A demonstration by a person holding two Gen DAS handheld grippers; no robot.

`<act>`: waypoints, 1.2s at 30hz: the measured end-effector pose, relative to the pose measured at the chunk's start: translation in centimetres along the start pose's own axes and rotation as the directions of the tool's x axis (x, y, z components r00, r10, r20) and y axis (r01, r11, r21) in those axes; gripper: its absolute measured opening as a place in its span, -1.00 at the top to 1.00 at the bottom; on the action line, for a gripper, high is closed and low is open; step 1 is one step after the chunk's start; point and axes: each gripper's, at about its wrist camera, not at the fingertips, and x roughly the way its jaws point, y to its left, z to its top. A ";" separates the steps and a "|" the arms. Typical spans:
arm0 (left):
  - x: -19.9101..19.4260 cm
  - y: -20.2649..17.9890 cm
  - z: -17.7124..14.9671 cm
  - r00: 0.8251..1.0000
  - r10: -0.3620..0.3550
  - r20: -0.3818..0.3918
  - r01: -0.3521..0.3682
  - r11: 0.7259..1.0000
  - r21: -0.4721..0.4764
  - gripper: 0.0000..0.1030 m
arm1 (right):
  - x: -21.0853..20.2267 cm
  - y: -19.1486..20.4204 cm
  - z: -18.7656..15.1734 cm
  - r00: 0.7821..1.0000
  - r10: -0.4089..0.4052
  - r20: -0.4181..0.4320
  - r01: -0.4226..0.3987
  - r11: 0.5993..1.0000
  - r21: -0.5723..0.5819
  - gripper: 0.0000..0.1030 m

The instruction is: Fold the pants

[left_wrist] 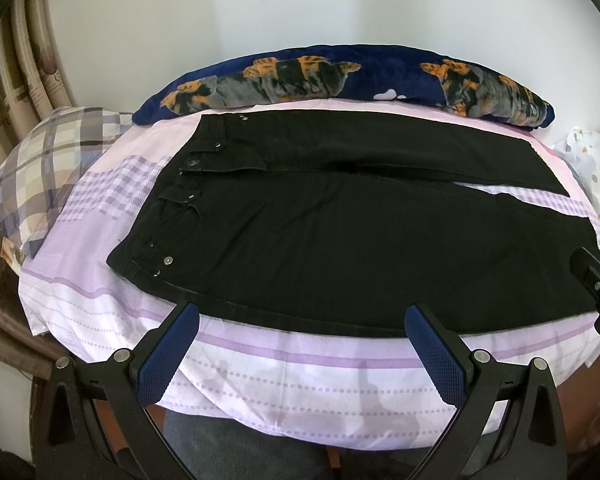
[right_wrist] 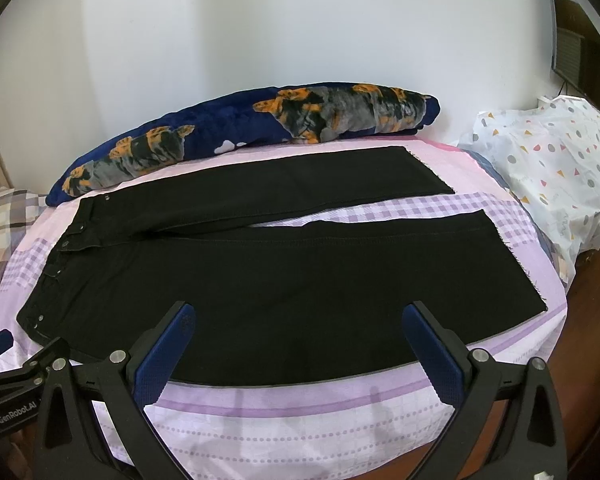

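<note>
Your left gripper (left_wrist: 302, 328) and right gripper (right_wrist: 298, 326) gape empty above flat black denim pants (right_wrist: 260, 280) on the lilac bedsheet (right_wrist: 300, 420), a plush blue blanket (right_wrist: 240, 128) lying beyond.

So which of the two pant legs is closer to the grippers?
The near leg, lying along the bed's front edge just beyond both open grippers; the far leg lies beside the dark blue blanket.

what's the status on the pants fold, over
Left gripper open, right gripper open, both at the near edge, holding nothing. Black pants flat on the bed sheet, legs spread, unfolded. Nothing lying on them.
</note>
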 end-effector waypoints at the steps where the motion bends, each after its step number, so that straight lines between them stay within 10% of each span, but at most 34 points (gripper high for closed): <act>1: 0.0 0.0 0.0 1.000 0.000 0.000 0.000 1.000 0.000 -0.98 | 0.0 -0.1 -0.1 1.000 -0.002 0.001 0.002 1.000 0.001 -1.00; 22: 0.5 0.0 -0.7 1.000 -0.018 -0.019 0.018 1.000 -0.008 -0.98 | 0.3 -0.6 -0.2 1.000 -0.001 0.000 0.001 1.000 0.006 -1.00; 36: 3.4 3.6 4.8 0.997 -0.052 -0.064 0.048 0.997 -0.055 -0.98 | 2.0 1.9 2.3 0.990 0.127 -0.058 -0.129 0.991 -0.040 -1.00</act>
